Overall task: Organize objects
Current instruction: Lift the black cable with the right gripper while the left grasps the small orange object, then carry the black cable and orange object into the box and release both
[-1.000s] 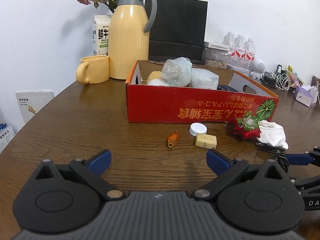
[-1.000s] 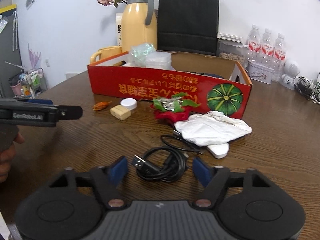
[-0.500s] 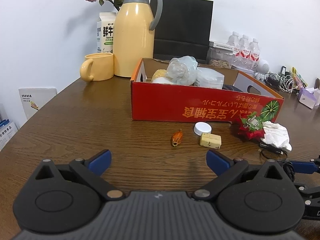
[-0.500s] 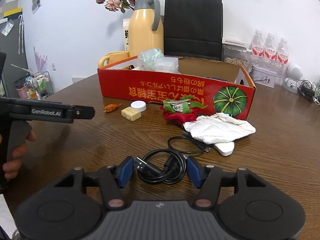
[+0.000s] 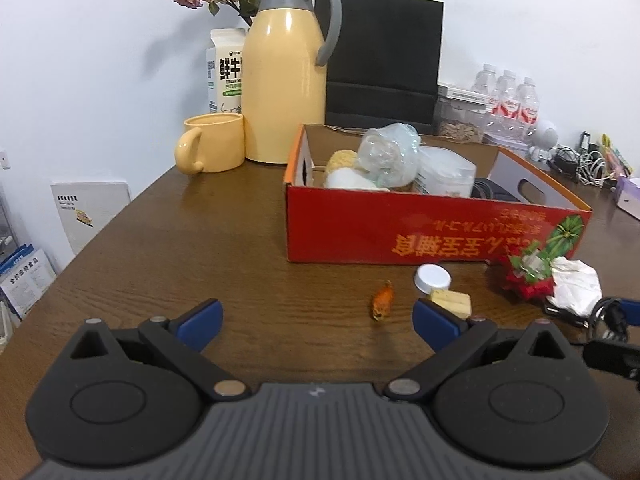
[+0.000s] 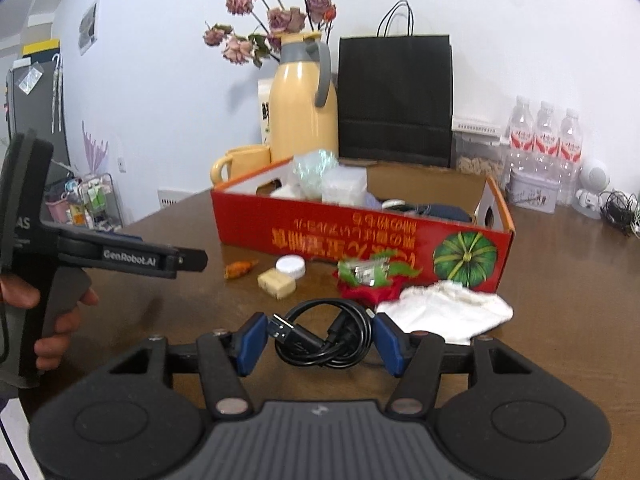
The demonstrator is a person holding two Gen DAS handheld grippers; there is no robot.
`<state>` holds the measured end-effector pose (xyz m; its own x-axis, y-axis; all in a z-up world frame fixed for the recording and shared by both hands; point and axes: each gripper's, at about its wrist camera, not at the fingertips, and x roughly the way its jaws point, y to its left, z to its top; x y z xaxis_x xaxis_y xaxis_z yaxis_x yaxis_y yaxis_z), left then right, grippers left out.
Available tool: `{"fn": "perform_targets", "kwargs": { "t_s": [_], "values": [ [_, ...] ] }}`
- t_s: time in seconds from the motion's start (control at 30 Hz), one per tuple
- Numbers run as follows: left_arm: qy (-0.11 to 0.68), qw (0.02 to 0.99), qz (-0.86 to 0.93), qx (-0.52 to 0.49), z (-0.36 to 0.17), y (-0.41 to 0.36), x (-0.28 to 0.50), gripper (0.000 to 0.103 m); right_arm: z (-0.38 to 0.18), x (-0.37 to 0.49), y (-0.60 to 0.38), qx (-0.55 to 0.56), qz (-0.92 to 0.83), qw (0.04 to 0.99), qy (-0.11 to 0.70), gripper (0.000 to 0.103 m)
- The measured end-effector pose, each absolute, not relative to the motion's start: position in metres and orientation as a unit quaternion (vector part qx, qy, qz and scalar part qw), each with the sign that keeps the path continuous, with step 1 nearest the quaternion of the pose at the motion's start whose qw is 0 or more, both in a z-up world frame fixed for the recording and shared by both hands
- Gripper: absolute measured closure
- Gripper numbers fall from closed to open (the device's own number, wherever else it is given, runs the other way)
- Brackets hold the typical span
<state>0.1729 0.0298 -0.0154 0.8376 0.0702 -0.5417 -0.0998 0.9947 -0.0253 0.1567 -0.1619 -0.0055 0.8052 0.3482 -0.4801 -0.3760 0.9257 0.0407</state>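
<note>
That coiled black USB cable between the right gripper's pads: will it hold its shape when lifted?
Probably not. The coiled black USB cable has no visible tie, so loops may sag or unwind. Its plug end juts free and could dangle. It looks light, so the right gripper should lift it easily.

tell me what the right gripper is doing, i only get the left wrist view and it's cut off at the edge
Observer: A coiled black cable lies between the blue pads of the right gripper.
Operator: gripped yet
Observer: Cannot tell. The pads sit close on both sides, but contact isn't clear.
Operator: anything crowding it
Observer: A white cloth lies just right of the coil, next to the right pad.
</note>
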Motion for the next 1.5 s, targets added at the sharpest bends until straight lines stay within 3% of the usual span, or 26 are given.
{"fn": "perform_targets", "kwargs": {
  "t_s": [0.57, 0.67, 0.77, 0.8, 0.83, 0.87, 0.93, 1.27, 1.5],
  "values": [
    [0.301, 0.952, 0.049, -0.003, -0.021, 0.026, 0.211, 0.0, 0.009, 0.204, -0.184, -0.017, 0.158, 0.963, 0.215, 0.046],
    [0.307, 0.951, 0.039, -0.003, -0.025, 0.024, 0.217, 0.004, 0.004, 0.21, -0.187, -0.009, 0.155, 0.963, 0.218, 0.046],
    [0.316, 0.948, 0.021, -0.003, -0.031, 0.019, 0.223, 0.011, 0.0, 0.212, -0.189, -0.005, 0.154, 0.963, 0.221, 0.046],
    [0.32, 0.947, 0.011, -0.001, -0.034, 0.018, 0.224, 0.021, -0.001, 0.213, -0.189, -0.003, 0.154, 0.963, 0.22, 0.046],
    [0.327, 0.945, 0.0, 0.0, -0.036, 0.016, 0.226, 0.037, -0.002, 0.213, -0.19, -0.002, 0.153, 0.963, 0.22, 0.046],
    [0.32, 0.947, -0.006, 0.007, -0.038, 0.013, 0.225, 0.044, -0.003, 0.213, -0.19, -0.001, 0.154, 0.963, 0.221, 0.046],
    [0.316, 0.948, -0.033, 0.009, -0.037, 0.01, 0.223, 0.089, -0.005, 0.214, -0.19, 0.0, 0.155, 0.962, 0.223, 0.046],
    [0.278, 0.96, -0.041, -0.003, -0.028, 0.01, 0.207, 0.09, -0.008, 0.21, -0.187, -0.007, 0.156, 0.963, 0.22, 0.046],
    [0.227, 0.972, -0.056, -0.013, 0.01, -0.001, 0.203, 0.09, 0.012, 0.212, -0.188, -0.014, 0.153, 0.968, 0.2, 0.046]
  ]
}}
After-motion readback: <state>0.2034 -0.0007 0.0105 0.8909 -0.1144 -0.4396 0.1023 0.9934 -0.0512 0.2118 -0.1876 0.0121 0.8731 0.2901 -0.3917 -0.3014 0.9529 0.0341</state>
